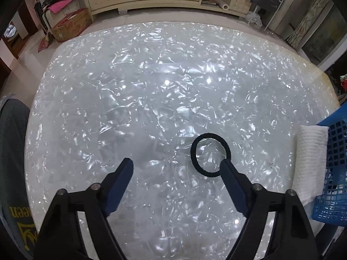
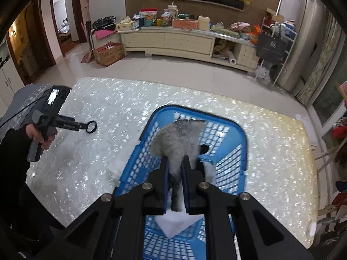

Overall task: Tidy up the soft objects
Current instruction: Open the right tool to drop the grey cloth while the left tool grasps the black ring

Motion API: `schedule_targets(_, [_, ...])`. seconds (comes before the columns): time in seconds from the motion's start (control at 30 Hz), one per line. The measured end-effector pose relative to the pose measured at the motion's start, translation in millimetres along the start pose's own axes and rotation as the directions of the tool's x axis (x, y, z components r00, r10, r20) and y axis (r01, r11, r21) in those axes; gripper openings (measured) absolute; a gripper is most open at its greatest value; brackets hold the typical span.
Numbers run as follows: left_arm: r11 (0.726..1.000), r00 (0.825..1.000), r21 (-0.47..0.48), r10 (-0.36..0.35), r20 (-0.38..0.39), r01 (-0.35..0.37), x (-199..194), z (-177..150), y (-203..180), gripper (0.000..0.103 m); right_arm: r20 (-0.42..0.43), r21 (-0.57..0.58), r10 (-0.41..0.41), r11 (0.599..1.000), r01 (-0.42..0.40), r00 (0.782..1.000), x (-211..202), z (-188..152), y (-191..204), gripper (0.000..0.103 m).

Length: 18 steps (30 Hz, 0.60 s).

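Note:
In the left wrist view my left gripper (image 1: 176, 164) is open and empty, low over the pearly table (image 1: 151, 86). A black hair tie (image 1: 210, 155) lies on the table, touching the right fingertip. A folded white towel (image 1: 311, 162) lies beside the blue basket (image 1: 334, 173) at the right. In the right wrist view my right gripper (image 2: 175, 162) is shut on a fluffy grey cloth (image 2: 177, 138), held over the blue basket (image 2: 238, 149). White cloth (image 2: 175, 223) and a dark item (image 2: 203, 149) lie in the basket. The left gripper (image 2: 91, 126) shows at the left.
A cream cabinet (image 2: 169, 41) with clutter stands across the floor behind the table. A cardboard box (image 2: 108, 53) sits on the floor at left. A folded white cloth (image 2: 308, 127) lies at the table's far right edge.

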<state>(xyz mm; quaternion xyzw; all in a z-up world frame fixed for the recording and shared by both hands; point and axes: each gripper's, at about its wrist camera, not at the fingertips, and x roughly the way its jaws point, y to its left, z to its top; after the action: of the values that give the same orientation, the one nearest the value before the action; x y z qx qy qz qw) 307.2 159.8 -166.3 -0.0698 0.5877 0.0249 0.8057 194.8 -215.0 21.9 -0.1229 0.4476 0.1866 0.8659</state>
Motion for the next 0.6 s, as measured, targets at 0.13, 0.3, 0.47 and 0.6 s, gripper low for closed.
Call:
schedule_targets(0.13, [1.0,1.0,0.0,0.02,-0.024,-0.02,10.7,3.1,-2.9,0.069,0.006,0.002,-0.038,0.999,0.038,0.999,4.9,0.8,-6.1,0.01])
schedule_targets(0.3, [0.999,0.999,0.01,0.053,-0.01,-0.052,15.5,7.6,-8.3,0.056,-0.02,0.002,-0.066,0.998,0.067,0.998,20.9,-1.5,-12.1,0.01])
schedule_targets(0.47, [0.997,0.997,0.023,0.07,-0.013,-0.069,17.8,16.8,-15.8,0.031,-0.078,-0.01,-0.088,0.996,0.088,0.993,54.0,-5.0,-9.9,0.01])
schedule_targets(0.6, [0.998,0.998,0.036,0.058,-0.009,-0.058,15.1,18.4,-21.4,0.011,-0.134,0.006,-0.059,0.998,0.061,0.989,81.1,-7.4,-9.1,0.01])
